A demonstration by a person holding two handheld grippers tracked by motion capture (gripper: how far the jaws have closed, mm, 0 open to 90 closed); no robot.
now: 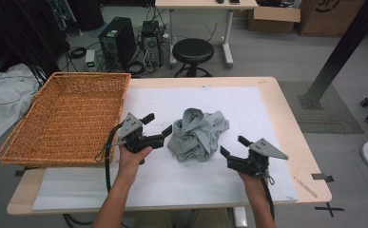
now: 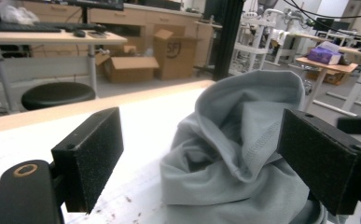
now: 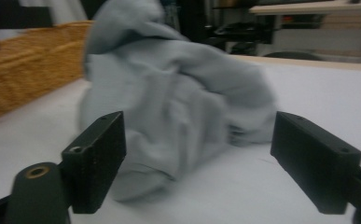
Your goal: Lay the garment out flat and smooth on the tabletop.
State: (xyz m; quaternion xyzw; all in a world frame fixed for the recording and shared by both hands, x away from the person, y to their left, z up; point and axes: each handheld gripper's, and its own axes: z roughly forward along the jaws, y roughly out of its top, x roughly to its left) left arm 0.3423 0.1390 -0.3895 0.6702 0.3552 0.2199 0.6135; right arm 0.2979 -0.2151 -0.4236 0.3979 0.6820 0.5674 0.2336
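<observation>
Cloth (image 1: pixel 198 134), grey and crumpled, lies on the white table mat (image 1: pixel 248 109) between both tongs. Left gripper (image 1: pixel 159 124) jaws spread, tips just beside the cloth's near edge. Right gripper (image 1: pixel 232 146) jaws spread wide, nothing pinched, near the cloth's other side.

I have the crumpled cloth (image 1: pixel 198 134) lying on the table (image 1: pixel 248 102), about at its middle. My left gripper (image 1: pixel 159 125) sits just to its left, my right gripper (image 1: pixel 233 147) near its right and a little closer to me. The basket (image 1: pixel 67 116) rests on the table's left end, beyond my left gripper. A stool (image 1: pixel 192 51) stands on the floor behind the table.
</observation>
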